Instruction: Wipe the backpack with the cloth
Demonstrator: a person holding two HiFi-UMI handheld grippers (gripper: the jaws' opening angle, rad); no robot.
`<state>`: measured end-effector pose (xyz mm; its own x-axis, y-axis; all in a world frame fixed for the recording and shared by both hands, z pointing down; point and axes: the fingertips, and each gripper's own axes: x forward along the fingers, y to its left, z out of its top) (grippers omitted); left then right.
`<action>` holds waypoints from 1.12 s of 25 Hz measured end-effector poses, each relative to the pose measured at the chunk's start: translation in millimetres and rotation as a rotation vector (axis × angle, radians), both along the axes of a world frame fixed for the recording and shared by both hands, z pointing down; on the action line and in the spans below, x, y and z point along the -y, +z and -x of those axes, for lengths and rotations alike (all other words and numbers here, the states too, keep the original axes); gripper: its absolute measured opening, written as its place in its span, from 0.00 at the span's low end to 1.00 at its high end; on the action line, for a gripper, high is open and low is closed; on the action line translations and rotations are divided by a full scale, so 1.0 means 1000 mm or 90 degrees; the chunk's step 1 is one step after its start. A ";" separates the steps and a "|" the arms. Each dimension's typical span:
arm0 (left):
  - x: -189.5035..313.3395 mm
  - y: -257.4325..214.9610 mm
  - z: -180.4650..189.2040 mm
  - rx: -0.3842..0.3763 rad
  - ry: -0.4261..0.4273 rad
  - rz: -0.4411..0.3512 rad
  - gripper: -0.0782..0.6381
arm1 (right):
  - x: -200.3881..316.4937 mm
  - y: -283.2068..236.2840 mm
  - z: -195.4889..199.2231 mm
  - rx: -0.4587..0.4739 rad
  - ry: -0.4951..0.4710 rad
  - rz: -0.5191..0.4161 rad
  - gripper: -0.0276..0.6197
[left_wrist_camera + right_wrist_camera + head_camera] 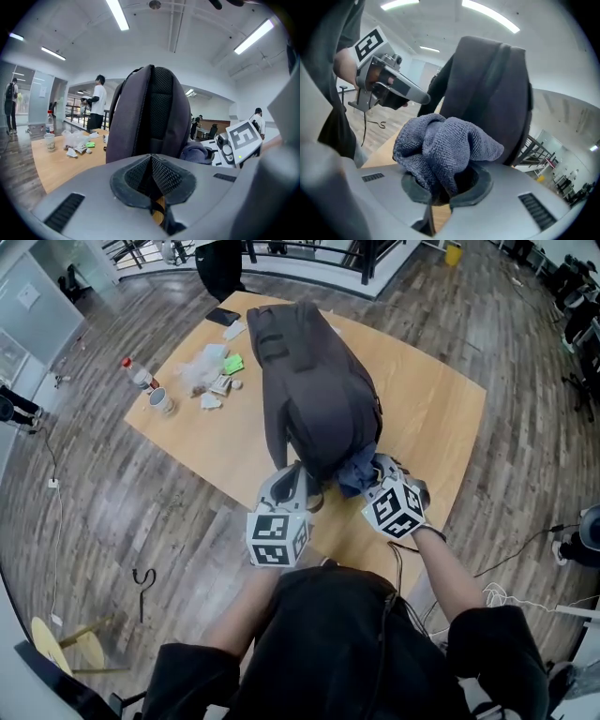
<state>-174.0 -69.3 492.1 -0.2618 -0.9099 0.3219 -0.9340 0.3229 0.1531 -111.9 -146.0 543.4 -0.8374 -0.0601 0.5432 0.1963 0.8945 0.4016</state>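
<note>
A dark grey backpack (309, 381) stands on the wooden table (441, 418), its strap side facing the left gripper view (150, 112). My left gripper (302, 482) sits at its near bottom edge, jaws shut (151, 180) with black mesh fabric pinched between them, apparently a lower strap. My right gripper (370, 472) is shut on a bunched blue-grey cloth (440, 145), which is held against the backpack's lower right side (492, 89). The cloth (354, 474) shows between the two grippers. The left gripper's body (389, 89) is seen from the right gripper view.
A bottle (139, 374), a cup (161, 400), crumpled wrappers (208, 371) and a black phone (223, 316) lie on the table's far left. A person (220, 268) stands beyond the far edge. The near table edge runs just below the grippers.
</note>
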 end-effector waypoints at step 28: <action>-0.007 0.007 0.007 -0.001 -0.014 0.008 0.13 | 0.050 0.013 -0.010 0.015 0.095 0.124 0.11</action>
<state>-181.4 -62.1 498.9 -0.2814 -0.8998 0.3334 -0.9261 0.3457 0.1512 -102.2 -196.1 556.7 -0.8394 -0.0796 0.5376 0.0493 0.9740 0.2211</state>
